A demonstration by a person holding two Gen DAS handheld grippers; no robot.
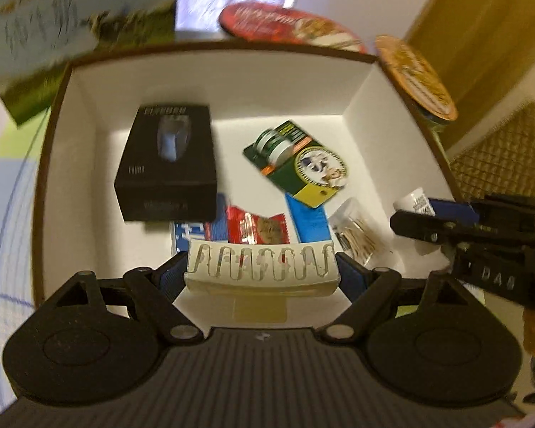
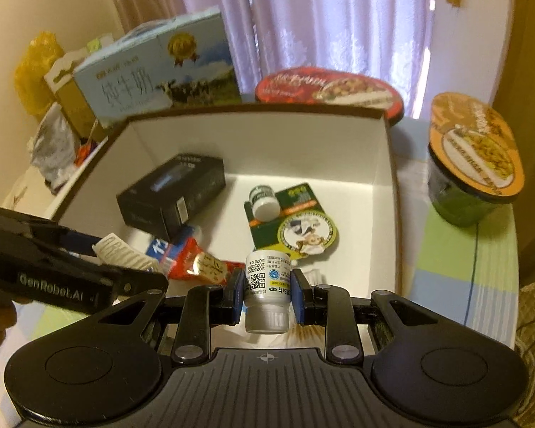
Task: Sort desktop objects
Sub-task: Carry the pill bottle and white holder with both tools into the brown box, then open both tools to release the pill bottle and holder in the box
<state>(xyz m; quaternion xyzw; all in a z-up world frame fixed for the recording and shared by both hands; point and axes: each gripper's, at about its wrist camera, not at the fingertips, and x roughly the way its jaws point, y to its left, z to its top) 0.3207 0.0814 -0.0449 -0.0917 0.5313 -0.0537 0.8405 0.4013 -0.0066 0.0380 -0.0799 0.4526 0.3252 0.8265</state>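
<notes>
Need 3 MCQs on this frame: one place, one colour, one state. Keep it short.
1. Where is the black box?
A. inside the white bin
B. on the milk carton
C. in the right gripper

2. What colour is the lid of the cup outside the bin?
A. blue
B. orange
C. white

3. What is the right gripper doing?
A. hanging open
B. shut on nothing
C. gripping a white bottle

Answers:
1 A: the box lies on the bin's floor, at its left side.
2 B: the lid is orange with a food picture.
3 C: both pads press the bottle's sides, cap toward the camera.
</notes>
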